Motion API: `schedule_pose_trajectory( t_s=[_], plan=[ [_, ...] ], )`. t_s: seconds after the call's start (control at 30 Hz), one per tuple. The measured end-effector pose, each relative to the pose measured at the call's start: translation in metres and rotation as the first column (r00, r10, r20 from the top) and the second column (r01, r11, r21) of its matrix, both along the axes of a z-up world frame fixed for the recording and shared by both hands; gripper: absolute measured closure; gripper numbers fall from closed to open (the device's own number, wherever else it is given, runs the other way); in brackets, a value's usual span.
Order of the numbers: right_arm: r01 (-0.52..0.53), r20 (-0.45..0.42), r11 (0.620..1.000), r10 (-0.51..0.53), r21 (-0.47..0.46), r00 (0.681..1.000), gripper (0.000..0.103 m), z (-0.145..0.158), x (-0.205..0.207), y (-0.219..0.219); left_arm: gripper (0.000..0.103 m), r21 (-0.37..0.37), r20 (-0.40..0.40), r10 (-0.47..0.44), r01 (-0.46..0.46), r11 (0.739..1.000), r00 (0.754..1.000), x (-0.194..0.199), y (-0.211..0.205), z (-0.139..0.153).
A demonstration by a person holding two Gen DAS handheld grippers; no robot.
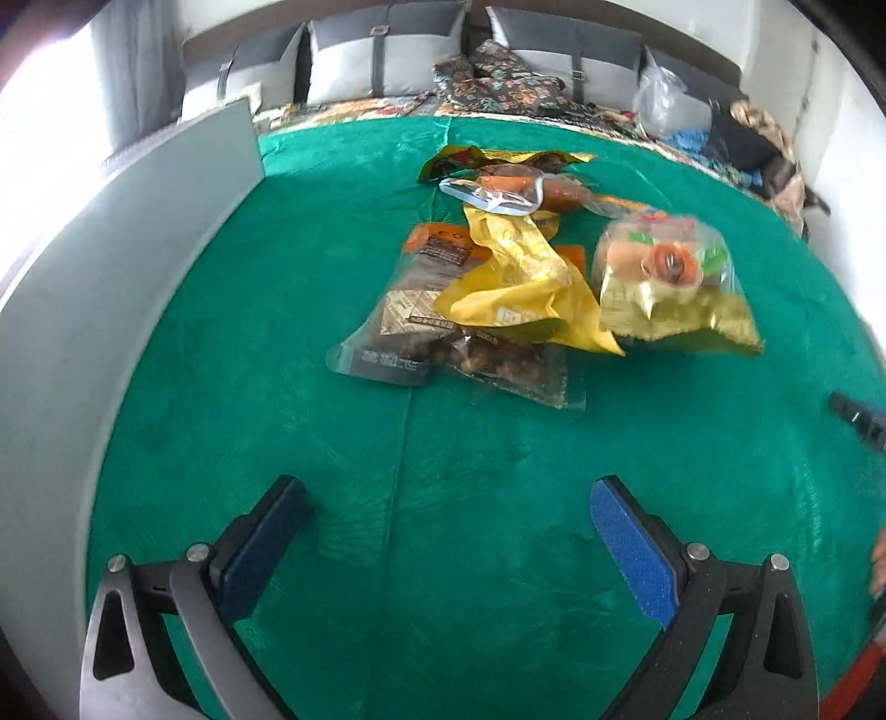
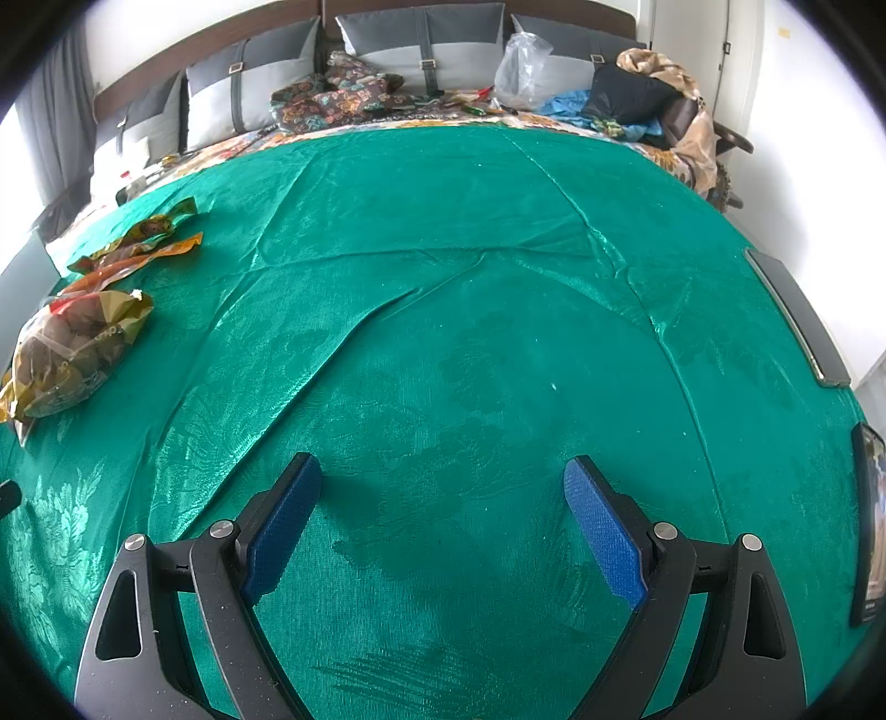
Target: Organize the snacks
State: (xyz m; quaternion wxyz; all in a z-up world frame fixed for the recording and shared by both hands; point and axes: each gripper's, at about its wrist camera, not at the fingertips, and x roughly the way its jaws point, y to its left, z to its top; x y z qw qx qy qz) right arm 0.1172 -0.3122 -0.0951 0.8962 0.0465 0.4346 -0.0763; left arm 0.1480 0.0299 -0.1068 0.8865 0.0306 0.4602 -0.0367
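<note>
A heap of snack packets lies on the green cloth (image 1: 249, 387) in the left wrist view: a yellow wrapper (image 1: 515, 288), a clear bag of round cakes (image 1: 664, 271), a clear pouch with dark pieces (image 1: 443, 354) and a sausage packet (image 1: 509, 188) farther back. My left gripper (image 1: 448, 493) stands open just short of the heap, with nothing between its blue pads. In the right wrist view the same heap (image 2: 77, 332) lies at the far left. My right gripper (image 2: 443, 471) is open over bare cloth (image 2: 443, 277), well away from the snacks.
A grey upright panel (image 1: 111, 266) borders the cloth on the left. Grey cushions (image 2: 421, 50), patterned fabric (image 2: 332, 94), a plastic bag (image 2: 520, 61) and a pile of clothes (image 2: 653, 88) line the far side. Dark flat items (image 2: 797, 315) sit at the right edge.
</note>
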Motion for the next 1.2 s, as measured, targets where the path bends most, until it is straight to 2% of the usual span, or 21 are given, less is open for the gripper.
schedule_pose_trajectory(
  t_s=[0.23,1.2],
  plan=[
    [0.0,0.0,1.0,0.0,0.0,1.0,0.011,0.0002,0.0001,-0.0005,0.0,-0.007,0.04,0.006,-0.005,1.0,0.999,-0.003,0.0027,-0.0027],
    [0.0,-0.001,1.0,0.0,-0.001,1.0,0.011,0.0001,0.0007,0.0003,0.0,-0.007,0.042,0.008,-0.008,1.0,0.999,-0.0074,0.0025,-0.0035]
  ],
)
